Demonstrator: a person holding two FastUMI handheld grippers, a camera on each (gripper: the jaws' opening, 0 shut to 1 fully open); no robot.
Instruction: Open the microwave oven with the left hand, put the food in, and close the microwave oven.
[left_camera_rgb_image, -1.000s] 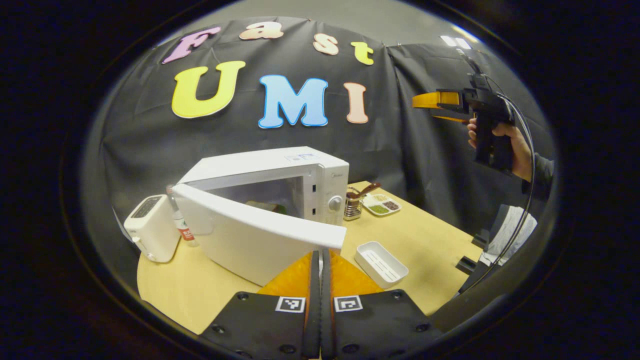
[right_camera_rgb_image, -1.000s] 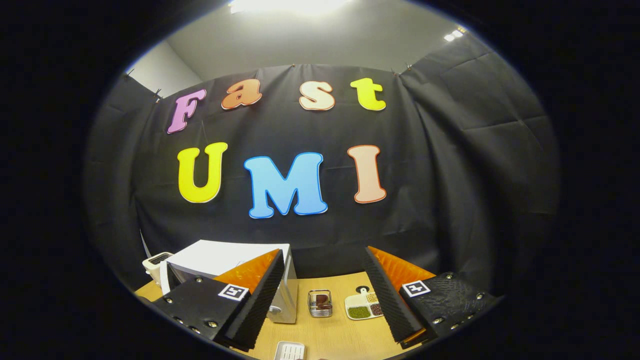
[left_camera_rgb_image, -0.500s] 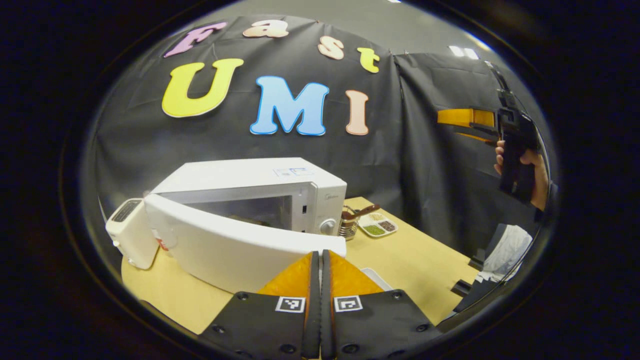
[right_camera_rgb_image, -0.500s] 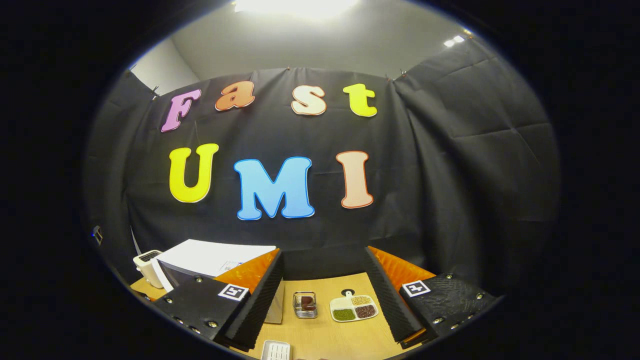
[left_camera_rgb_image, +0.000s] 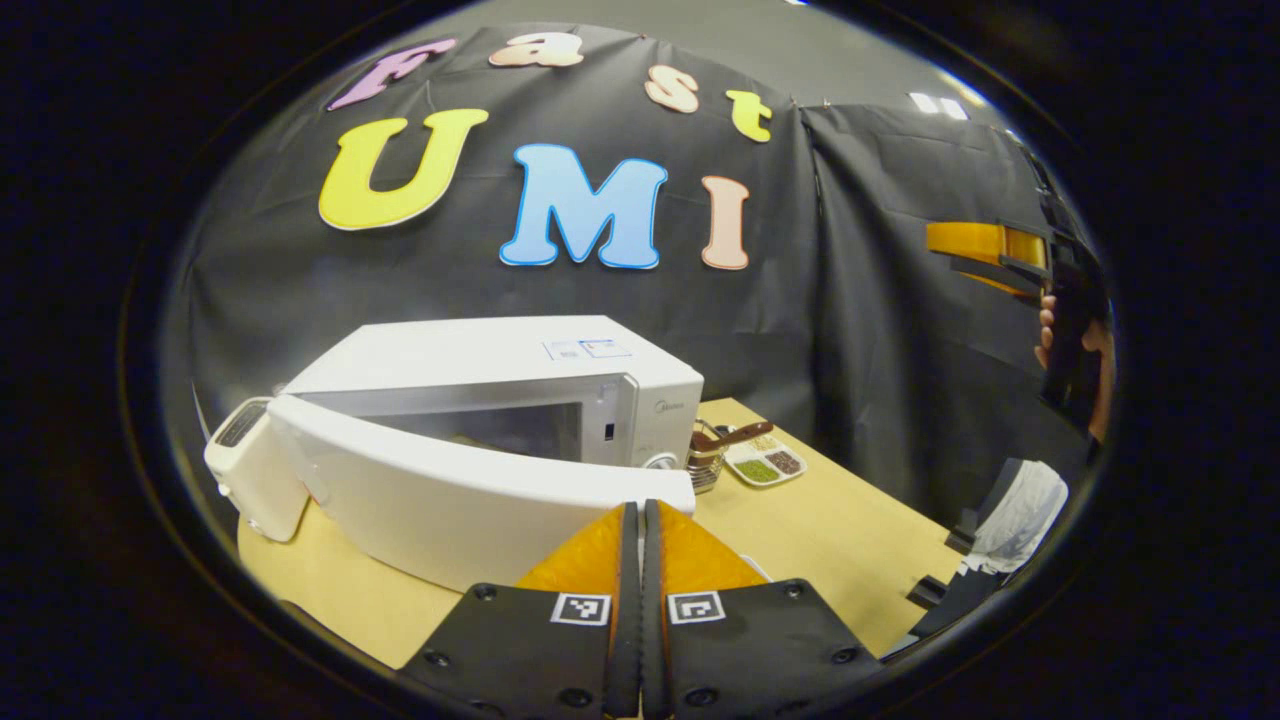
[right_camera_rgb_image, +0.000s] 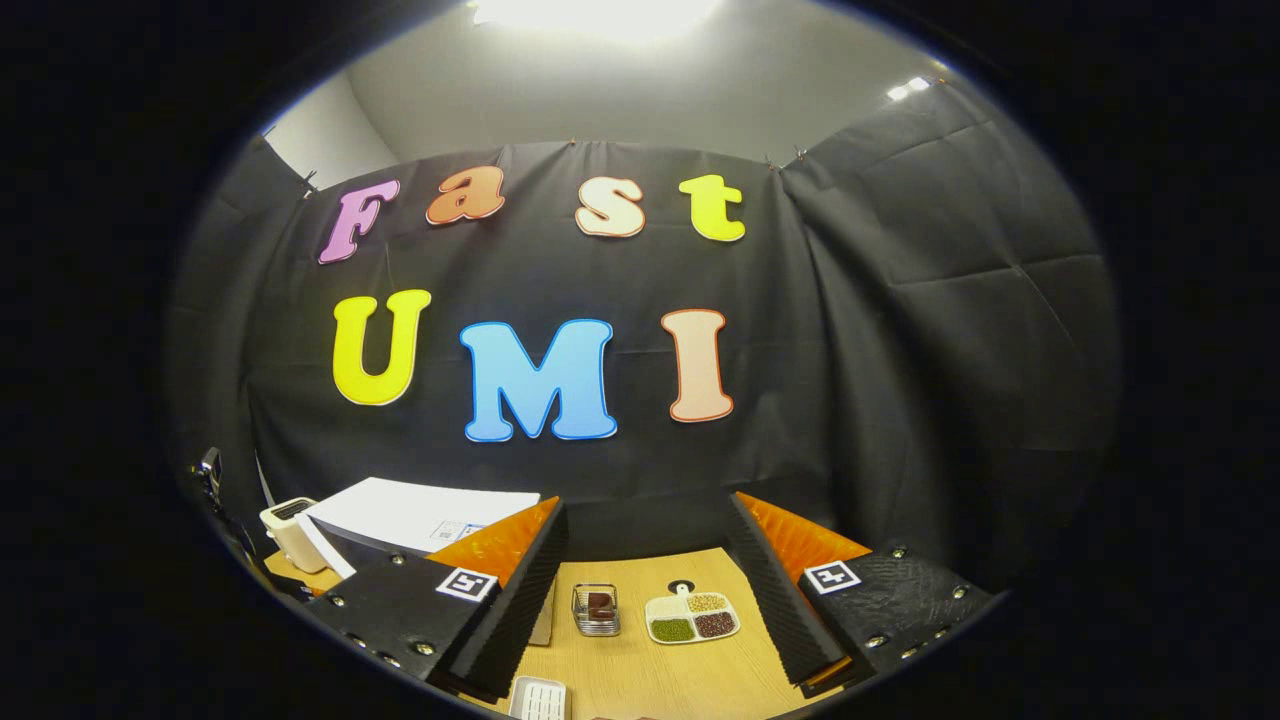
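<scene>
The white microwave stands on the wooden table, and its door hangs partly open, at a narrow angle to the front. My left gripper is shut with nothing between its fingers, its tips right at the door's free edge. Through the gap the oven's inside looks dim, and I cannot make out the food. My right gripper is open and empty, held high above the table; a hand holds the right gripper far off to the right. The microwave lies low at the left.
A white toaster stands left of the microwave. To its right are a wire basket and a divided dish of grains. A white slotted tray lies near the table's front. Black cloth walls close the back and right.
The door has swung nearer to the oven's front, with my shut left gripper following its edge. The right gripper has drifted away to the right and stays open.
</scene>
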